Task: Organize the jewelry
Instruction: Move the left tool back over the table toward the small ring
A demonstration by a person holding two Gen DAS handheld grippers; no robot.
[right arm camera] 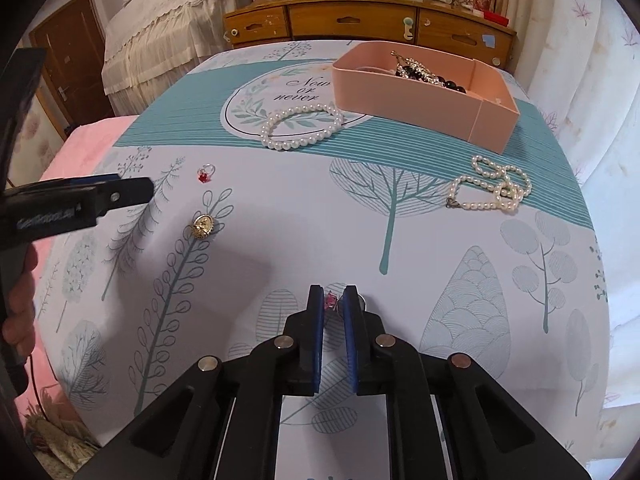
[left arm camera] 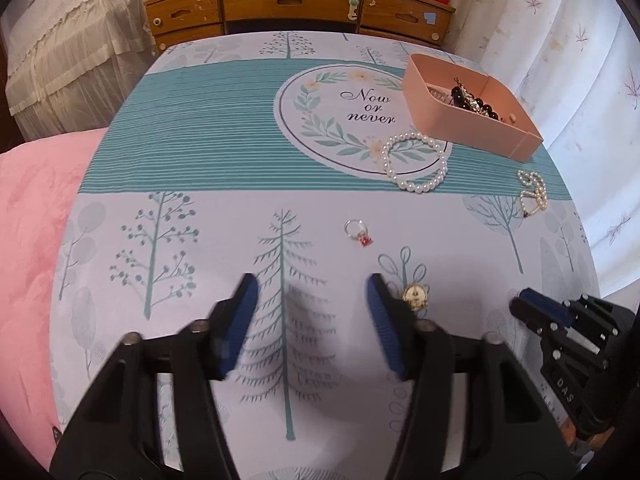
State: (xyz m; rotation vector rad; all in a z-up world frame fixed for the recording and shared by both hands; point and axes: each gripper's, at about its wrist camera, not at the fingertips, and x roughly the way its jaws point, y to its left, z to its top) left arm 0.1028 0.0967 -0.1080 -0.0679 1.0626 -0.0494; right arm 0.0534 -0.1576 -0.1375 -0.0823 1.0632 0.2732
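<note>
Near the table's front edge, the right gripper [right arm camera: 334, 300] pinches a small pink-stoned ring [right arm camera: 331, 301], likely ready to carry to the pink rectangular tray [right arm camera: 420, 92] at the far right corner, while the left gripper [left arm camera: 310, 288] hovers spread wide beside a gold round brooch [left arm camera: 415, 295].

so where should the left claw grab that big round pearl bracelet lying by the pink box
Take the pearl bracelet across its near arc, coming straight down from above with one finger inside the loop and one outside. It lies flat and open on the tablecloth, so only the bead strand offers something to pinch. The left claw is already open.
</note>
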